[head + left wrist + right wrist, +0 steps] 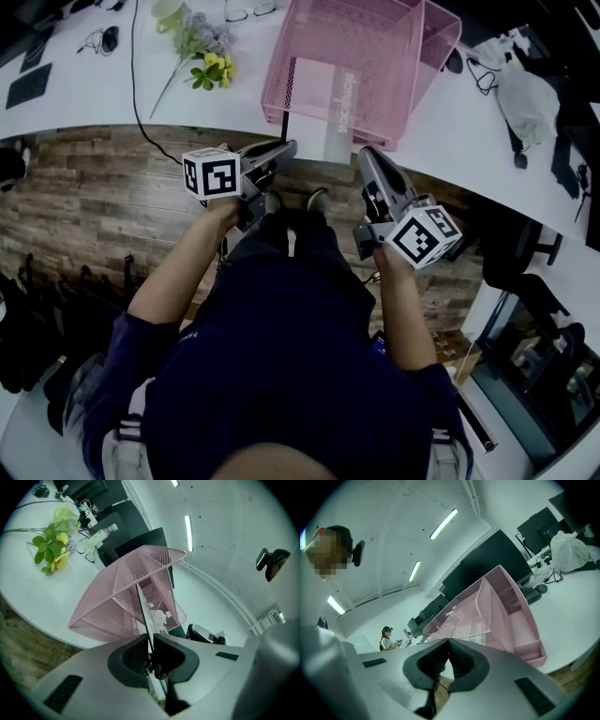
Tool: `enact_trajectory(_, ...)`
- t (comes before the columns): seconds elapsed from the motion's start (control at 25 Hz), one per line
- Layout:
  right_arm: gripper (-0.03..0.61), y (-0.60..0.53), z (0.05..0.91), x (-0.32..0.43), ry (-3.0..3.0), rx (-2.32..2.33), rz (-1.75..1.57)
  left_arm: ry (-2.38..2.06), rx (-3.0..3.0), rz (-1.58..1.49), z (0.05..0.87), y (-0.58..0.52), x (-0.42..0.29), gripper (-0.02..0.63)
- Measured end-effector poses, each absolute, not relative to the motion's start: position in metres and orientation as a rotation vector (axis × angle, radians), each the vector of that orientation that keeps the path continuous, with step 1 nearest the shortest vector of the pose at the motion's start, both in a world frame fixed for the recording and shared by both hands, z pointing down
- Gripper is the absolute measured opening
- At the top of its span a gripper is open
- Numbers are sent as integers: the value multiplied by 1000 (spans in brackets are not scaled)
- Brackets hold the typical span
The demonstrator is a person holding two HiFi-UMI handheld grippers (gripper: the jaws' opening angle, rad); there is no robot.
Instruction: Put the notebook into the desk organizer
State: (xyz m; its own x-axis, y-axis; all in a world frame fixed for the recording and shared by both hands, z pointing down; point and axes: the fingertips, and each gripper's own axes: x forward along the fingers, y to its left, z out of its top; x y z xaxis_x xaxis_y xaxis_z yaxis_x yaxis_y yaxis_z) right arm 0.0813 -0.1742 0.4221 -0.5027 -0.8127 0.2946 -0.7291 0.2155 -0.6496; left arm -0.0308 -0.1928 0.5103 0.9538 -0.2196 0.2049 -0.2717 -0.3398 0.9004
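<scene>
Right now your left tongs (151, 641) are clamped on the lower edge of the notebook (319, 103), and it's a small bite: only the tips pinch that slim, pale cover. The notebook leans up at the open front of the pink desk organizer (422, 37). Which slot its top end is in, I can't tell. Its bottom end hangs out past the edge of the white bench (75, 103). Your right tongs (447, 641) are closed on nothing, tips pressed together, just beside the notebook's lower right corner.

Now the risks. That cover looks smooth and flat, so with so small a pinch it could pivot or slide out, and below it there's only wood floor. The organizer is light wire mesh with slanted walls and dividers. Push hard and I reckon the whole thing skates back on the glossy bench instead of taking the book. A corner could also snag in the mesh holes, or catch a divider rim and jam at a tilt. The book is thin and may bow if you drive it from one corner, so your idle right tongs could steady the other side.
</scene>
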Motion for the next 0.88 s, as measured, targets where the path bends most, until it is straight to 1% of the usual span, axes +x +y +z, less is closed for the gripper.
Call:
enact_trajectory(0.52, 3, -178, 431, 104, 2410, -1361, -1210, -541, 2011, 116, 519, -208, -12, 101)
enact_trajectory(0.88, 5, -171, 434, 113, 2411, -1334, -1229, -595, 2066, 174, 520, -203, -5, 194)
